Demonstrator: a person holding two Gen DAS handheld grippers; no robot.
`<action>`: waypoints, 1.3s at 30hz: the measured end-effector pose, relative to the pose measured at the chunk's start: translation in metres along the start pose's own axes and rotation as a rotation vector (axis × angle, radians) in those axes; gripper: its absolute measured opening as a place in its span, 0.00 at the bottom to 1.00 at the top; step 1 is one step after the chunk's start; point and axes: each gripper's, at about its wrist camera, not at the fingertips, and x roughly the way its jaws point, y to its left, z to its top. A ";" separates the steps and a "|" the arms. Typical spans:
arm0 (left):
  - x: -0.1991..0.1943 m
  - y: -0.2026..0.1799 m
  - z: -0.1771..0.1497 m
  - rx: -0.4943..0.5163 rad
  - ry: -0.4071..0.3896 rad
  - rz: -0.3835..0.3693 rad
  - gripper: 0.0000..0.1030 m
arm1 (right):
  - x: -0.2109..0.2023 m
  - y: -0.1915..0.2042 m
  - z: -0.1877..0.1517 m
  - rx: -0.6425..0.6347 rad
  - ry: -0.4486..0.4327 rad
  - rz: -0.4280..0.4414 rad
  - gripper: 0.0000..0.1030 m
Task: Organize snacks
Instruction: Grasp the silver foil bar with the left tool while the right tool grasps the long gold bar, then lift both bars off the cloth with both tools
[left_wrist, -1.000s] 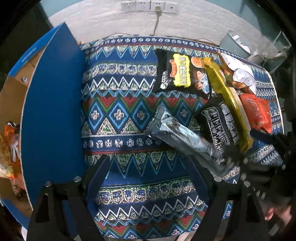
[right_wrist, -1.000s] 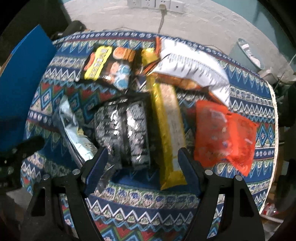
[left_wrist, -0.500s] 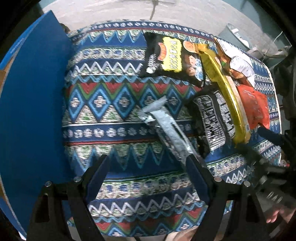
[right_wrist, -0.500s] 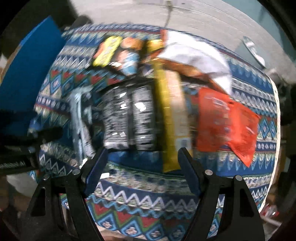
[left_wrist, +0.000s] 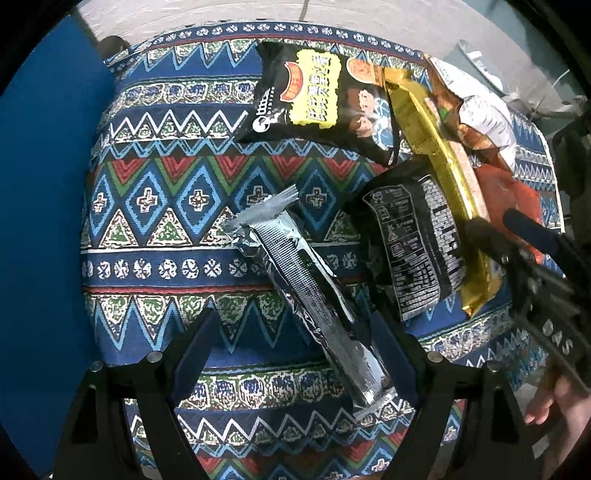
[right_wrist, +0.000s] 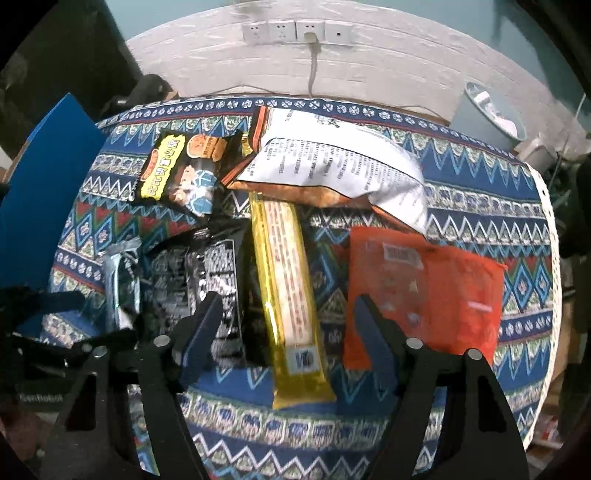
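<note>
From the left wrist, the left gripper (left_wrist: 291, 350) hangs wide apart over the patterned tablecloth (left_wrist: 155, 206), the lower end of the silver snack packet (left_wrist: 306, 291) lying between its fingers, untouched, just left of the black packet (left_wrist: 413, 243). From the right wrist, the right gripper (right_wrist: 284, 332) is closing, astride the long yellow packet (right_wrist: 288, 288), which lies just right of that black packet (right_wrist: 207, 273), pads not yet on it.

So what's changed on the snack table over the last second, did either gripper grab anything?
Neither has grabbed anything. The left gripper dropped lower over the silver packet, jaws wide open, one end of it now between them. The right gripper slid across to straddle the long yellow packet; its jaws are closing but not yet touching it. The packets lie as before.
</note>
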 end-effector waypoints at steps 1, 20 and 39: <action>0.001 -0.001 0.000 0.002 -0.002 -0.005 0.83 | 0.003 -0.001 0.000 0.002 0.003 0.004 0.58; 0.004 0.016 -0.034 0.153 -0.021 0.006 0.40 | 0.008 0.009 -0.053 0.036 0.193 0.000 0.31; 0.004 0.016 -0.029 0.173 -0.074 0.066 0.68 | 0.003 0.026 -0.048 0.022 0.096 0.001 0.57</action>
